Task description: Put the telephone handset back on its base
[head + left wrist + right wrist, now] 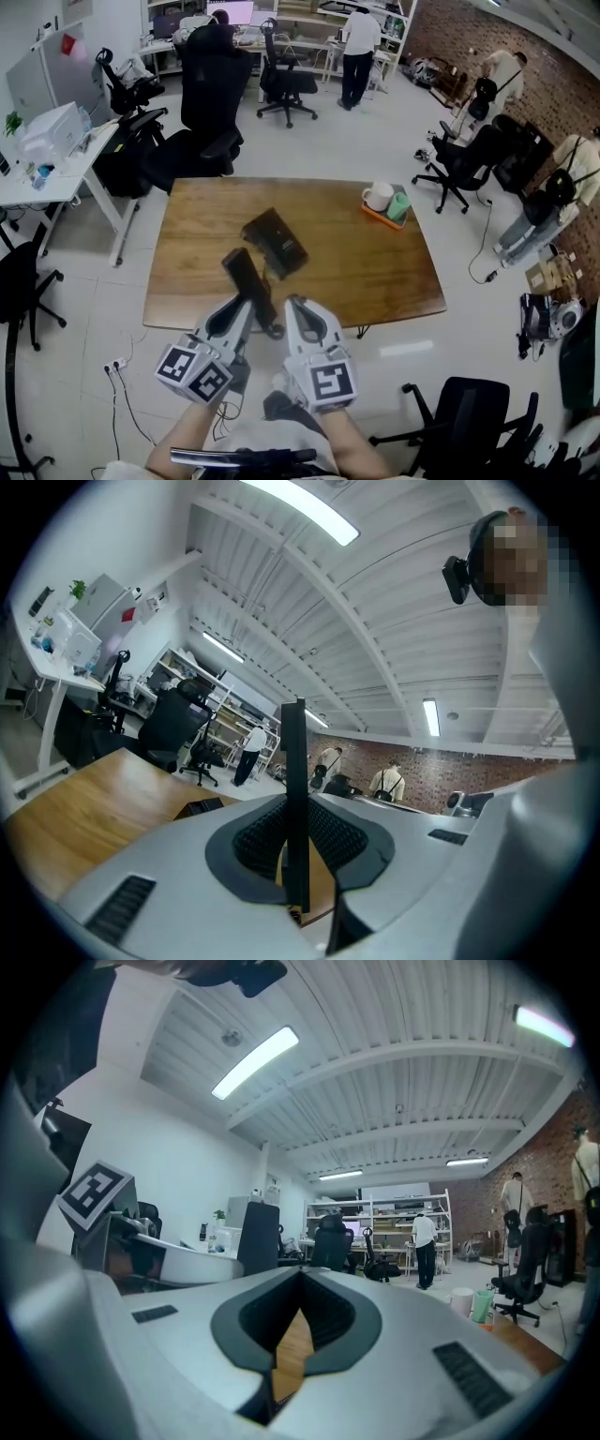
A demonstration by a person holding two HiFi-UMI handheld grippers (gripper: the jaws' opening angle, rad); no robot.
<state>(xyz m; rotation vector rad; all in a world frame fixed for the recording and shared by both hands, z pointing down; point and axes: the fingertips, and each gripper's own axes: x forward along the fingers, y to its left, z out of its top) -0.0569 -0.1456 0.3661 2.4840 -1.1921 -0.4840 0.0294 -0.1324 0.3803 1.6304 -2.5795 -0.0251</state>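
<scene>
Wood table (394, 281); base (277, 242) mid-table, no handset on it. Left gripper (257, 304) clamps handset (246, 275), near base. Right gripper (298, 307) closed, empty. Seating not yet done.

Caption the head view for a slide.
Left gripper holds the black handset over the wooden table, just short of its base.

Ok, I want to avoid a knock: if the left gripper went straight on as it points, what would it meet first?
Probably the telephone base on the table: the left gripper, shut on the handset, points toward it. Height is unclear, so it might pass above.
</scene>
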